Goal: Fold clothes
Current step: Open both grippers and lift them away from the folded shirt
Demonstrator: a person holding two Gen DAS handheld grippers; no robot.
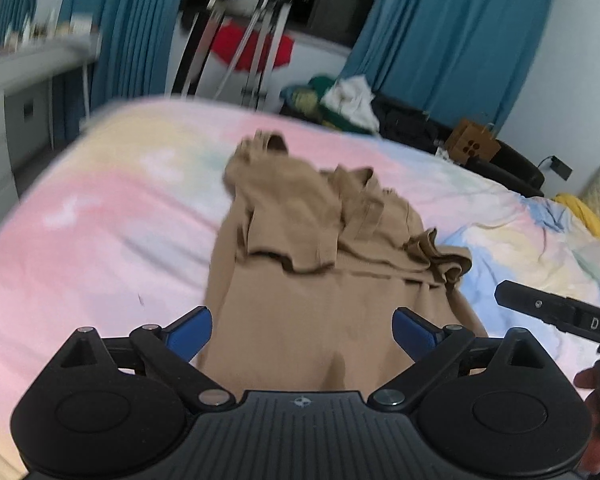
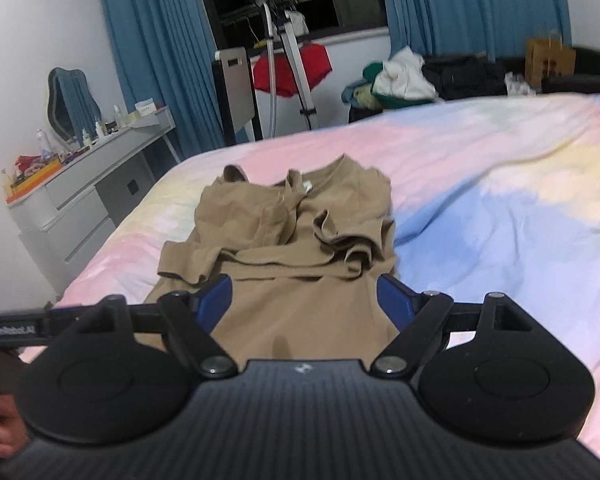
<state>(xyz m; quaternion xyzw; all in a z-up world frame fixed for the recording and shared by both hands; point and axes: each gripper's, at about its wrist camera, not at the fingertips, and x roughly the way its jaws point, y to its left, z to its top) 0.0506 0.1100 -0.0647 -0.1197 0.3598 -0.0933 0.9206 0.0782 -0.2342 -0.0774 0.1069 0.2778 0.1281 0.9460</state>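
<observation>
A tan T-shirt (image 1: 312,280) lies lengthwise on the pastel bedsheet (image 1: 100,240), sleeves folded in over its upper part, collar at the far end. My left gripper (image 1: 302,330) hovers open over the shirt's near hem, blue pads wide apart and empty. The right gripper's black finger (image 1: 548,308) pokes in from the right. In the right wrist view the same shirt (image 2: 296,264) stretches away from my right gripper (image 2: 304,300), which is open above the near hem with nothing held. The left gripper's body (image 2: 16,328) shows at the left edge.
A grey dresser (image 2: 92,184) with bottles stands left of the bed. Blue curtains (image 2: 156,60), a metal stand (image 2: 292,68) and a red cloth (image 2: 292,68) are beyond the far edge. A clothes pile (image 2: 400,76) and paper bag (image 2: 548,60) sit behind. A hand (image 2: 0,432) grips the handle.
</observation>
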